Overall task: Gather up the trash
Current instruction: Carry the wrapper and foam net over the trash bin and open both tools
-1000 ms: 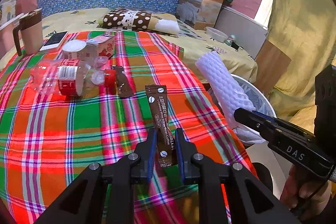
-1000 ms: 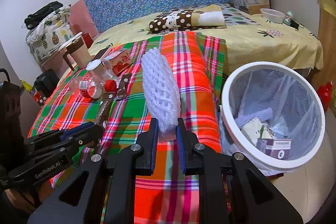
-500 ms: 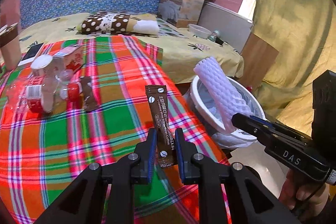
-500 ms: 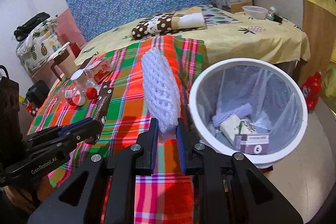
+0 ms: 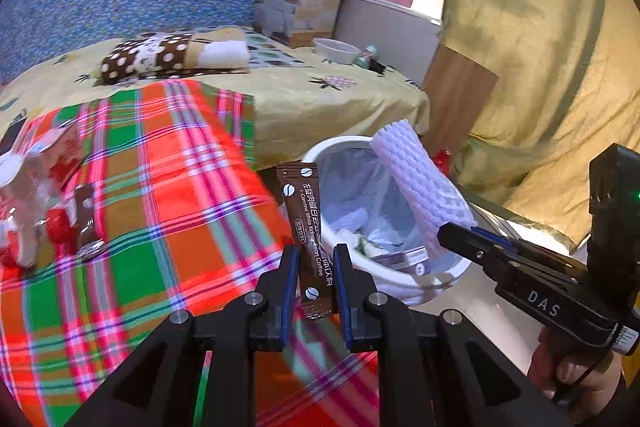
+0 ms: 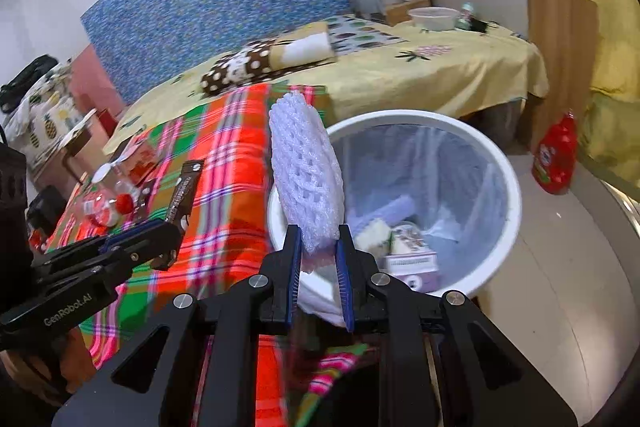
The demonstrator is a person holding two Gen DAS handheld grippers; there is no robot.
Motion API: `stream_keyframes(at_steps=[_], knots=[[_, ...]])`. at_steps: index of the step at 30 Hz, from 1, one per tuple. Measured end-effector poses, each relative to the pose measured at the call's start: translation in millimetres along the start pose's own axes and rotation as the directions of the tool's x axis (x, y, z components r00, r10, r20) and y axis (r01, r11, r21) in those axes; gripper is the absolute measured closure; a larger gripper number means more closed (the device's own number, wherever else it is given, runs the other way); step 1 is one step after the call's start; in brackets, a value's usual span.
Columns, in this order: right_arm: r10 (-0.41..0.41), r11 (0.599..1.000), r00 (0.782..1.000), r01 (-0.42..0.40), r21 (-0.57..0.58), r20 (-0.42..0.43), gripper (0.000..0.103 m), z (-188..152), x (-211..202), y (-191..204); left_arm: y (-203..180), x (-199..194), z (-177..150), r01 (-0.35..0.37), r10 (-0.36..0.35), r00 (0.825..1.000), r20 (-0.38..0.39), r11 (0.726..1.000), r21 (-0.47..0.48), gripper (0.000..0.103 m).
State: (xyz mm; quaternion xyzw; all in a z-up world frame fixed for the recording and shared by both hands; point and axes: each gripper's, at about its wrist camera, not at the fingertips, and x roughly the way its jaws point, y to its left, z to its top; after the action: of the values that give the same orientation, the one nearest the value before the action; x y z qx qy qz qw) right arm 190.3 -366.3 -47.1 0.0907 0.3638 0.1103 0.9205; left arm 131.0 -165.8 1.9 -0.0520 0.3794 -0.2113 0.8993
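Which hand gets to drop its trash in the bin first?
Probably the right. Its gripper holds the foam net right at the bin rim, over the opening. The left gripper pinches the coffee packet mostly above the plaid blanket, short of the bin.

the lower end of the coffee sachet (image 5: 310, 239) is hidden between the pads of the left hand-held gripper (image 5: 314, 281), and the foot of the white foam net sleeve (image 6: 306, 183) disappears inside the right hand-held gripper (image 6: 318, 275). the plaid blanket (image 5: 160, 195) is smeared by motion blur. bottles and wrappers (image 5: 36, 211) at the left edge are blurred and partly cut off. items inside the white bin (image 6: 508, 195) are partly covered by the sleeve, their labels too small to read. a person's hand (image 5: 576, 371) is cropped at the lower right corner
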Motion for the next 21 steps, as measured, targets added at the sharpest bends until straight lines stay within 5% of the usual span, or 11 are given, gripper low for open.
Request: stream_keyframes(at_steps=[21], knots=[[-0.078, 0.994, 0.995, 0.083, 0.072, -0.06, 0.082, -2.6, 9.6, -46.8, -52.4, 71.5, 17.8, 0.109, -0.102, 0.991, -0.085, 0.99, 0.086, 0.085]])
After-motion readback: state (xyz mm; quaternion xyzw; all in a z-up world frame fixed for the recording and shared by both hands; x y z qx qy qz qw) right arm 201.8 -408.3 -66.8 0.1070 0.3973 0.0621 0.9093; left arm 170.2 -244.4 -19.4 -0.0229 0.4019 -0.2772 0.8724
